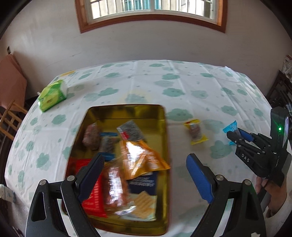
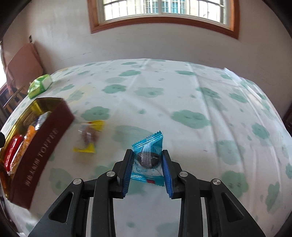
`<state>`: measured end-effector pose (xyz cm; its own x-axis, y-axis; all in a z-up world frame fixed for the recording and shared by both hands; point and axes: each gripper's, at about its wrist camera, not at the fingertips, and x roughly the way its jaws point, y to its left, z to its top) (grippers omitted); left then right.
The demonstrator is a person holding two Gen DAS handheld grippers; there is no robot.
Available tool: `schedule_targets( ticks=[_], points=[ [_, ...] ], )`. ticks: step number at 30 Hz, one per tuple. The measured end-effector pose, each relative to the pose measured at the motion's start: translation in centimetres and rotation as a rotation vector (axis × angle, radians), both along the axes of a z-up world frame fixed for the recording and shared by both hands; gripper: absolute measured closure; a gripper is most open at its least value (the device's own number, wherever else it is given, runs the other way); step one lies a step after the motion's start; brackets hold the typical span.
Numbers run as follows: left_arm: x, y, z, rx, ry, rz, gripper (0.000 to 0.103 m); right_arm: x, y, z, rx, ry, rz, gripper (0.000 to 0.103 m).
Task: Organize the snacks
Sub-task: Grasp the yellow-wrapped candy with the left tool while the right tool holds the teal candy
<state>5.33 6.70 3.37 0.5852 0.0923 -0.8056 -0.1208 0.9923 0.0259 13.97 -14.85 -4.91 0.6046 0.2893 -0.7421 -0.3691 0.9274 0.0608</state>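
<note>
Tablecloth (image 2: 182,94) with green clouds, window (image 2: 164,9) behind | our right gripper (image 2: 147,164) clamps blue snack packet (image 2: 148,145) | our left gripper (image 1: 144,175) gapes over gold tin (image 1: 127,109) (blurred)

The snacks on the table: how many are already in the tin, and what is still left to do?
Done: several packets already lie in the gold tin. In hand: the right gripper is shut on the blue packet, held above the tablecloth. Left: the yellow packet lies outside the tin, and the left gripper is open and empty above it.
</note>
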Motion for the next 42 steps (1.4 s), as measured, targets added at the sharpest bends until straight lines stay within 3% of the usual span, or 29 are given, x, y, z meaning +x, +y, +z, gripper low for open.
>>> schedule_targets(
  ticks=[6, 13, 16, 18, 22, 31, 38, 42],
  points=[
    [2.0, -3.2, -0.1, -0.026, -0.011, -0.059, 0.014, 0.5, -3.7, -0.3, -0.013, -0.007, -0.065, 0.071],
    [5.2, -5.7, -1.5, -0.070, 0.054, -0.097, 0.018, 0.9, -7.3, -0.7, 0.010, 0.014, -0.127, 0.071],
    [6.5, -6.3, -2.2, -0.087, 0.096, -0.100, 0.029, 0.9, -8.0, -0.8, 0.017, 0.017, -0.143, 0.071],
    [7.4, -6.3, -2.8, -0.109, 0.128, -0.091, 0.045, 0.9, -8.2, -0.8, 0.030, 0.021, -0.143, 0.071],
    [9.4, -6.0, -4.0, -0.173, 0.192, -0.070, 0.057, 1.2, -7.9, -1.1, 0.016, 0.042, -0.138, 0.071],
    [12.8, -5.8, -6.1, -0.248, 0.282, -0.022, 0.059, 1.2, -8.4, -1.2, 0.035, 0.044, -0.138, 0.071],
    [13.7, -6.1, -7.4, -0.238, 0.303, -0.019, 0.066, 1.2, -8.3, -1.2, 0.041, 0.046, -0.138, 0.070],
    [13.9, -6.3, -8.1, -0.234, 0.315, -0.026, 0.078, 1.2, -8.3, -1.2, 0.041, 0.045, -0.138, 0.070]
  ],
)
